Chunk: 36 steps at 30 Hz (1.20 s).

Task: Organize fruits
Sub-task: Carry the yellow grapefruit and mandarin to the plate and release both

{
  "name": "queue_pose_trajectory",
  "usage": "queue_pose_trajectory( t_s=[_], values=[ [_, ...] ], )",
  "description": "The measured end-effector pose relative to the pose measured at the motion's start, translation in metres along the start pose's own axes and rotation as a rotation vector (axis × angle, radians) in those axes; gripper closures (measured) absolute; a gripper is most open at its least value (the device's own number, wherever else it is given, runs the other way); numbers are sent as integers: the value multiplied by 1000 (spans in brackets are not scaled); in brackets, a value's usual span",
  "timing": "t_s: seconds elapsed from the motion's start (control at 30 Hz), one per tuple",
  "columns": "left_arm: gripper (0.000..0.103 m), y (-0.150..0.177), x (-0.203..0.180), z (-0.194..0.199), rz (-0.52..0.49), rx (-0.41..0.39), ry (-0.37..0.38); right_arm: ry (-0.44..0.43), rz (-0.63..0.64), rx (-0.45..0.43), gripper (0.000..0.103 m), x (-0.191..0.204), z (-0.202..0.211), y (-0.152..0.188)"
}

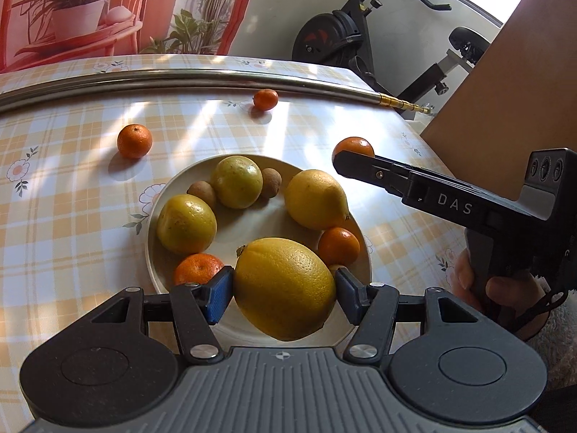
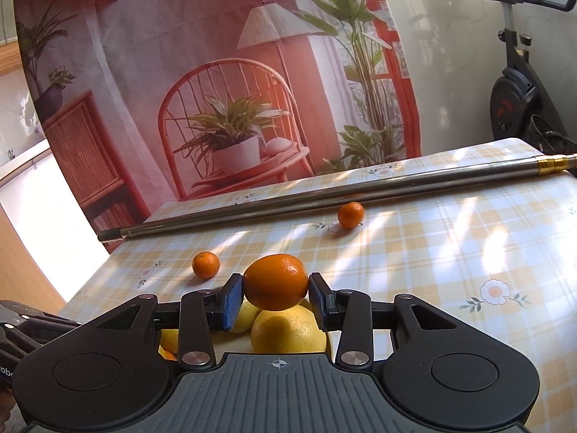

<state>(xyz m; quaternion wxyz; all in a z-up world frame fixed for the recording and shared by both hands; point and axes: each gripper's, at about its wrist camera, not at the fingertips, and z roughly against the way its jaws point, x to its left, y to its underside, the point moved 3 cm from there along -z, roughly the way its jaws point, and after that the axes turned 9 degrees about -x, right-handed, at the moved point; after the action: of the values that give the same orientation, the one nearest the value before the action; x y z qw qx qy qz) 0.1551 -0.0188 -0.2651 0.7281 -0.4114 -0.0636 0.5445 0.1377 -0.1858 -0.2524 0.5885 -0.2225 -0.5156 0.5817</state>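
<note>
The left gripper (image 1: 285, 287) is clamped on a large lemon (image 1: 285, 288), its blue pads pressed to the fruit's two flanks; the lemon's long axis runs roughly across the jaws, stem end toward the left pad. It hangs at the near edge of the cream plate (image 1: 155, 238), which already carries two yellow-green citrus, another lemon, two mandarins and two small brown fruits (longans, by the look of them).

The right gripper (image 2: 276, 294) is closed on a mandarin (image 2: 276, 281), held by its sides. In the right wrist view the yellow fruit on the plate sits directly below and just near of it; in the left wrist view that gripper's fingers reach in from the right, with the mandarin at the plate's far right rim.

Both held fruits therefore lie over or at the plate's edge, and the drop is mainly downward. The left gripper is nearer the open near part of the plate; the right must come in leftward toward the bare centre.

Two mandarins (image 2: 206, 264) (image 2: 351, 214) are loose on the checked tablecloth (image 2: 468, 252), well apart, the farther one just near of a metal pole (image 2: 324, 195).
</note>
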Motion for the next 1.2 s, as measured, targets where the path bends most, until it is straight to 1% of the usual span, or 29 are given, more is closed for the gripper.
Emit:
queue_pose_trajectory(
  t_s=[0.2,0.4,0.5,0.6,0.77,1.0,1.2],
  values=[
    [40,6,1,-6,15,53,-29,-19,3,0,67,5,11,4],
    [40,9,5,-9,25,66,-71,-41,-11,11,67,5,15,5],
    [40,10,2,-10,-8,75,-101,-44,-13,15,67,5,16,6],
    [40,12,1,-11,-48,75,-134,-48,-18,16,67,6,15,6],
    [40,14,9,-12,8,72,-124,-56,-15,23,67,9,13,9],
    [40,13,12,-11,4,50,-158,-57,-13,24,67,10,13,9],
    [40,12,13,-10,16,36,-156,-51,-12,20,67,9,15,8]
  ],
)
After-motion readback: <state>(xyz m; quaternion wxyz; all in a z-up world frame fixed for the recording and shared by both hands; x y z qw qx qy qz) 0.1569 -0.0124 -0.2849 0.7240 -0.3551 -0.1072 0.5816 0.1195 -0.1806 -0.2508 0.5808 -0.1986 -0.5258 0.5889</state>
